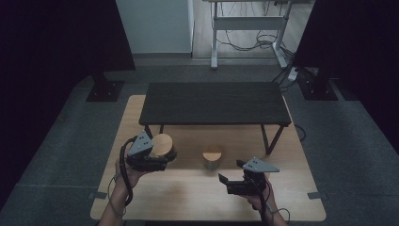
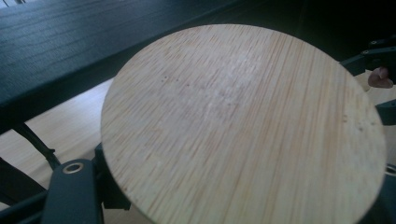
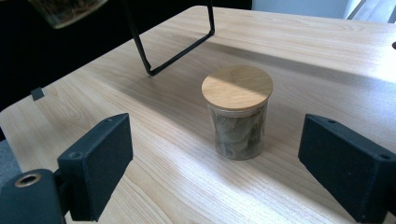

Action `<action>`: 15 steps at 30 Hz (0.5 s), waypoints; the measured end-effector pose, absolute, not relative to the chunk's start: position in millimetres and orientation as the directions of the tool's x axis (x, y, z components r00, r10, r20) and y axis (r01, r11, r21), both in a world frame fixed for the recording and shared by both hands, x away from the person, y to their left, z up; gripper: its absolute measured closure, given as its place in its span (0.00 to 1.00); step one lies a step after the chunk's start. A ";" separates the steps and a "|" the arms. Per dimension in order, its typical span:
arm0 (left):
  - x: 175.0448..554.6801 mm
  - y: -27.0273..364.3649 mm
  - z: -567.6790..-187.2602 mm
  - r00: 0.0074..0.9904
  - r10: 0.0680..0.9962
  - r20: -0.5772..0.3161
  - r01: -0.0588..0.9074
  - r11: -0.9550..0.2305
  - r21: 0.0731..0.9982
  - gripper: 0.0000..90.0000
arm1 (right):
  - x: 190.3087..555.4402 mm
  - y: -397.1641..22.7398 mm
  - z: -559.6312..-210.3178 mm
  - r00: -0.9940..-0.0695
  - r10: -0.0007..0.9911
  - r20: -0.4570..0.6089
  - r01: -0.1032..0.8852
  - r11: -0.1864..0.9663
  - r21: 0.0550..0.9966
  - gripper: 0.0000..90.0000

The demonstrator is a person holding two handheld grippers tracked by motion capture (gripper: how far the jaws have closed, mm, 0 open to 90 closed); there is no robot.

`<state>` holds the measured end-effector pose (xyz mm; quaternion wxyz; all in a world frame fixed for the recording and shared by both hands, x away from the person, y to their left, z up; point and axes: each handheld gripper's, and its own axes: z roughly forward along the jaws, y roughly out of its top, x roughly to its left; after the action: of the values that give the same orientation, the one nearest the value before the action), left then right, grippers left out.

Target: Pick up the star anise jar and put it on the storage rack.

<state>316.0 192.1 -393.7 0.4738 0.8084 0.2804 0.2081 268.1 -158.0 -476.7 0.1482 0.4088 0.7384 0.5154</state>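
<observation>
My left gripper is shut on a glass jar with a round bamboo lid, held up off the table's left side. In the left gripper view that lid looms large and hides the jar body and most of both jaws. The held jar's glass base hangs at the top left of the right gripper view. A second lidded jar stands on the wooden table. My right gripper is open and faces this jar, which sits ahead of its pads, not between them.
A low black shelf on thin metal legs stands across the back half of the table, just beyond both jars. Grey carpet surrounds the table, and a white desk frame with cables stands farther back.
</observation>
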 end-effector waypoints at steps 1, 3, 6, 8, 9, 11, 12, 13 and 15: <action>316.6 192.2 -392.6 0.755 0.651 0.077 0.254 -0.399 0.881 0.29 | 268.1 -157.8 -476.9 -0.622 0.757 0.200 0.451 0.137 0.882 0.11; 317.4 192.2 -390.3 0.752 0.653 0.085 0.252 -0.404 0.879 0.29 | 268.0 -157.5 -476.9 -0.624 0.756 0.199 0.450 0.139 0.882 0.11; 318.4 192.3 -387.2 0.750 0.655 0.088 0.249 -0.404 0.880 0.29 | 267.6 -157.4 -476.5 -0.626 0.756 0.193 0.447 0.145 0.883 0.11; 319.3 191.9 -385.3 0.751 0.654 0.089 0.247 -0.404 0.881 0.29 | 267.4 -157.5 -476.2 -0.626 0.756 0.191 0.446 0.146 0.883 0.11; 319.8 191.6 -384.4 0.752 0.653 0.091 0.246 -0.406 0.880 0.29 | 267.4 -157.5 -476.1 -0.627 0.756 0.191 0.445 0.146 0.883 0.11; 320.9 190.8 -382.2 0.751 0.653 0.096 0.243 -0.410 0.879 0.29 | 267.4 -157.4 -476.1 -0.627 0.755 0.190 0.445 0.148 0.883 0.11; 321.5 190.4 -381.0 0.751 0.653 0.099 0.241 -0.410 0.879 0.29 | 267.4 -157.4 -476.1 -0.628 0.755 0.189 0.445 0.148 0.883 0.11; 322.2 190.0 -379.7 0.751 0.652 0.103 0.239 -0.414 0.878 0.29 | 267.4 -157.4 -476.2 -0.628 0.755 0.190 0.445 0.149 0.883 0.11; 323.9 188.7 -376.6 0.750 0.652 0.115 0.233 -0.423 0.876 0.29 | 267.4 -157.3 -476.2 -0.629 0.754 0.189 0.445 0.150 0.883 0.11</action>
<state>323.9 188.7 -376.6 0.4632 0.8126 0.2723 0.2259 267.4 -157.3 -476.2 0.1509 0.4037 0.7430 0.5121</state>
